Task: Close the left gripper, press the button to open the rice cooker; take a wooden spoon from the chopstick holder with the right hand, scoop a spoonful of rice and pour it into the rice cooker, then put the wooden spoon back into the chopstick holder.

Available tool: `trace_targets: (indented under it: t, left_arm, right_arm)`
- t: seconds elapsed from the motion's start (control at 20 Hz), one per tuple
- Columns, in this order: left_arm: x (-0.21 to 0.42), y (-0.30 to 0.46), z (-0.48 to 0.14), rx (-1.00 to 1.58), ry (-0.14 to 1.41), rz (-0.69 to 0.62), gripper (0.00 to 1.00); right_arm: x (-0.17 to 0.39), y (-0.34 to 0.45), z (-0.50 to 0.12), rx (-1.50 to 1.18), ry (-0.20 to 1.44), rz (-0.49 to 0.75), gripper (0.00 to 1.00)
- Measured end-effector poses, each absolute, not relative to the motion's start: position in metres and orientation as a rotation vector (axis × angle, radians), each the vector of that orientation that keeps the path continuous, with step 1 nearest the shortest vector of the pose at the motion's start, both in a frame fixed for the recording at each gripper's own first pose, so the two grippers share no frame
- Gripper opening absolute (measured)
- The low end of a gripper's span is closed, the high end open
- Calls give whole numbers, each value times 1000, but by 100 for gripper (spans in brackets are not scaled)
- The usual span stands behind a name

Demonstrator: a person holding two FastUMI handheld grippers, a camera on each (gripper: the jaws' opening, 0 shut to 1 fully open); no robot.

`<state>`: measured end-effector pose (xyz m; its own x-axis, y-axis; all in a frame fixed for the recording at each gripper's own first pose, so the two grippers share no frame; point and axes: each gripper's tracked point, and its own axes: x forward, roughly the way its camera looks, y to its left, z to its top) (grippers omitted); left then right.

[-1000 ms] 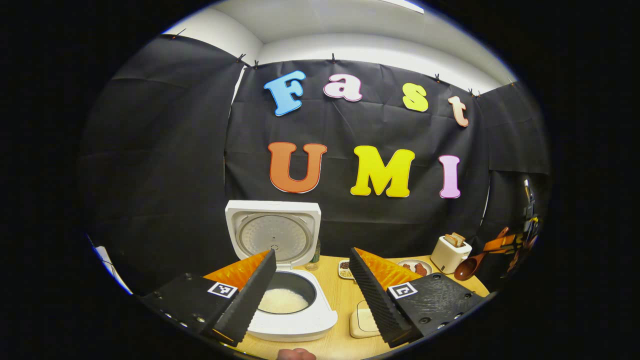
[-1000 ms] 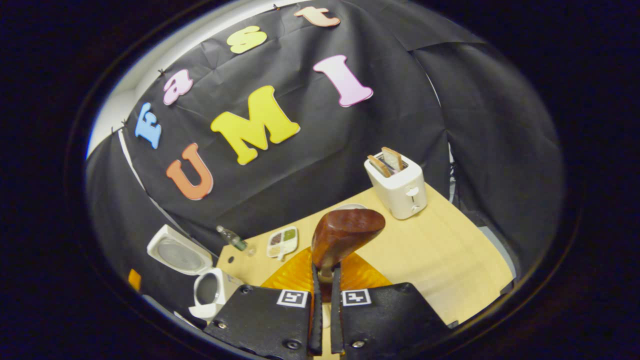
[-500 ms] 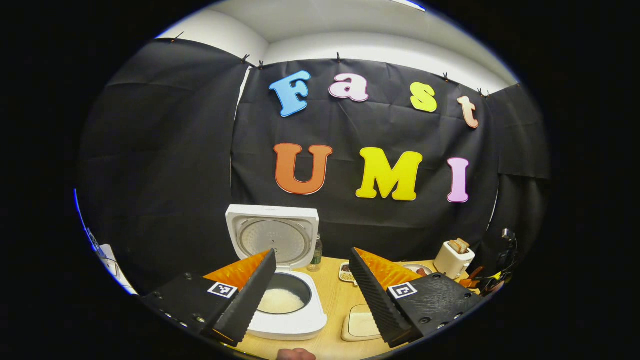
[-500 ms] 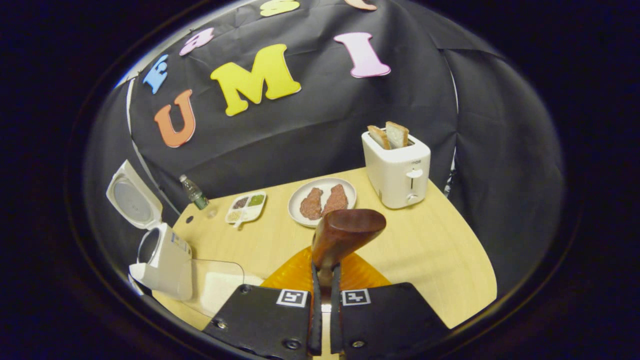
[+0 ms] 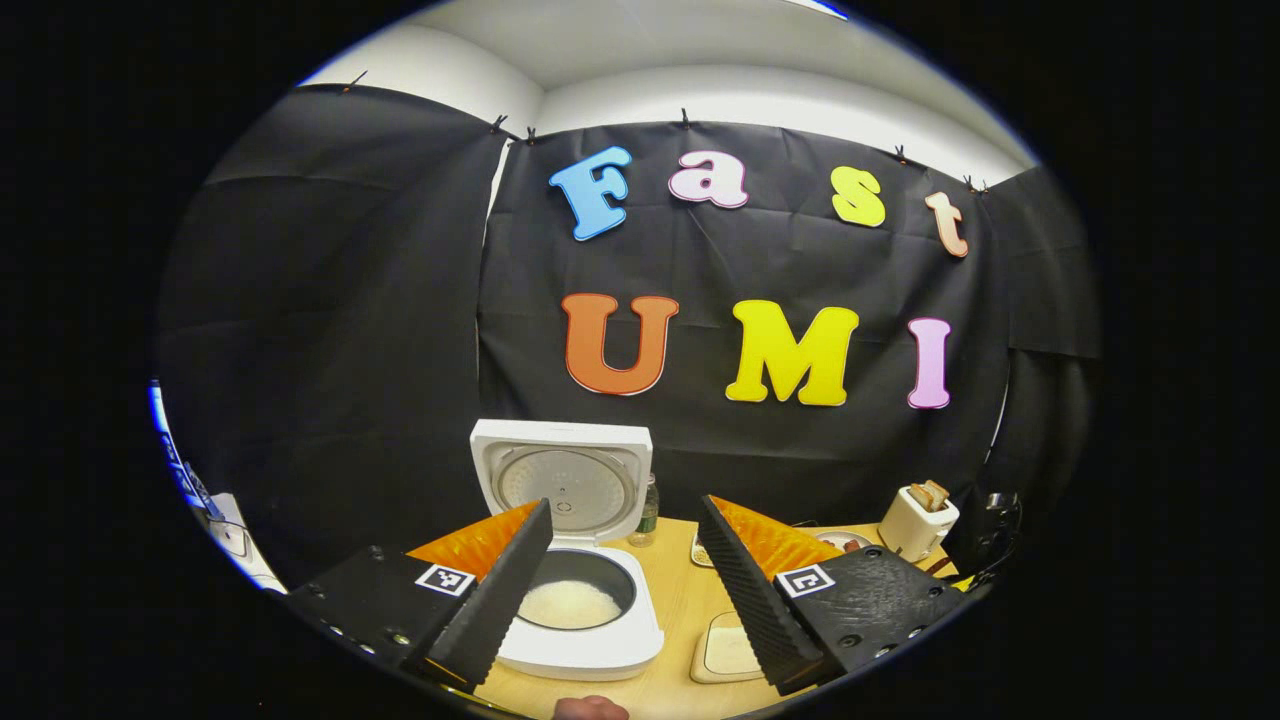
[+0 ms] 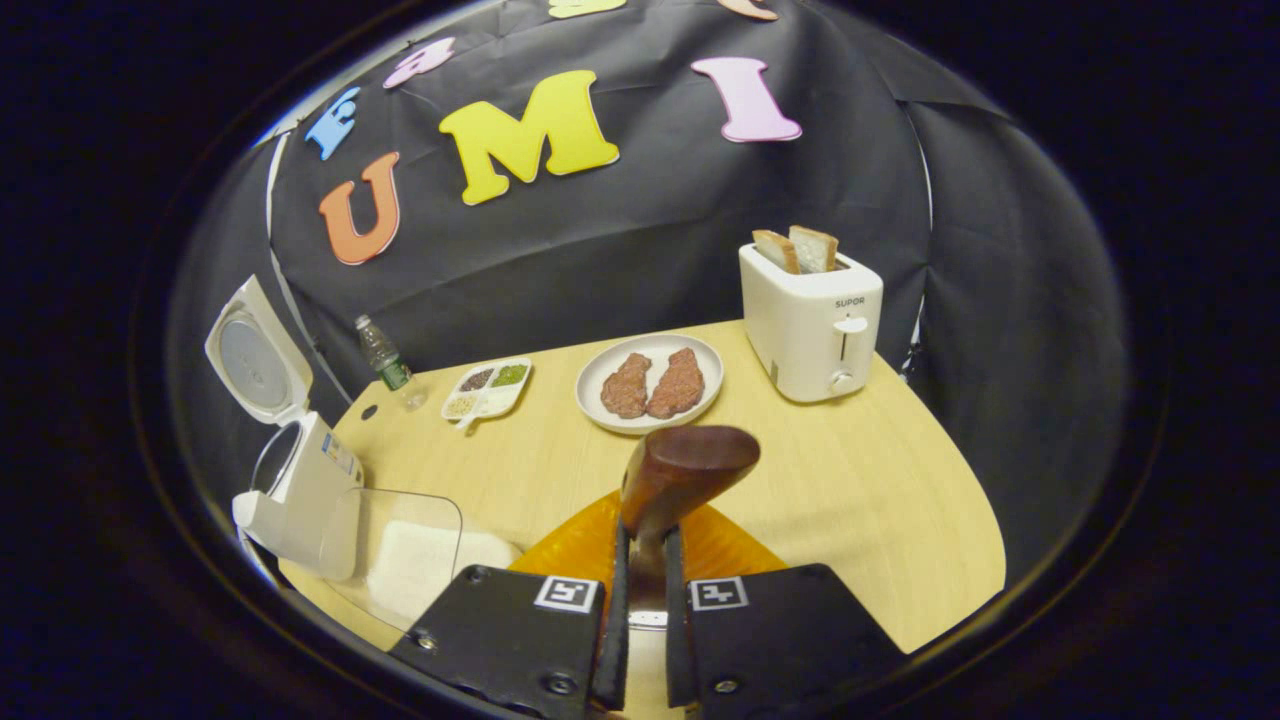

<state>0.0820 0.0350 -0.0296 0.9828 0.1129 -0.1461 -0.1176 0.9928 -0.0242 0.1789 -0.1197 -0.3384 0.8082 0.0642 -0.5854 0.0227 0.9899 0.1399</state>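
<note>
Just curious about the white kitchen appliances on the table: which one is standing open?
The rice cooker, at the table's left end: its lid is flipped up. The toaster at the back has no lid, just two bread slices sticking out.

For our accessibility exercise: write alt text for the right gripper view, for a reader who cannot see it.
The right gripper is shut on a wooden spoon above a wooden table. Beyond it sit a plate of meat and a toaster; an open rice cooker stands at left.
</note>
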Motion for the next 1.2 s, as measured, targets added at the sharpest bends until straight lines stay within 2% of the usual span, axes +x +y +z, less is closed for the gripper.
trace_targets:
  t: [0.1,0.15,0.2,0.25,0.3,0.5,0.65,0.9,0.95,1.2]
  left_arm:
    - [87,38,-18,-38,124,111,94]
    - [90,41,-12,-34,109,111,94]
    - [95,47,-5,-24,90,117,94]
    - [101,51,4,-18,75,119,94]
    - [107,54,12,-15,62,119,94]
    - [141,76,47,65,-11,141,94]
    - [178,77,60,53,-28,117,94]
    - [249,102,30,45,103,110,95]
    - [260,110,21,36,133,115,95]
    - [313,143,-38,-90,348,144,94]
  right_arm:
    - [182,-127,-322,126,585,2,27]
    - [181,-130,-312,123,567,-7,36]
    - [180,-133,-302,120,554,-15,41]
    - [178,-137,-290,117,533,-27,60]
    - [179,-141,-274,108,499,-40,66]
    - [169,-157,-191,22,313,-99,65]
    - [147,-159,-143,7,235,-113,99]
    - [101,-161,-105,16,180,-147,98]
    - [91,-163,-103,12,181,-156,100]
    - [52,-184,-107,4,212,-249,98]
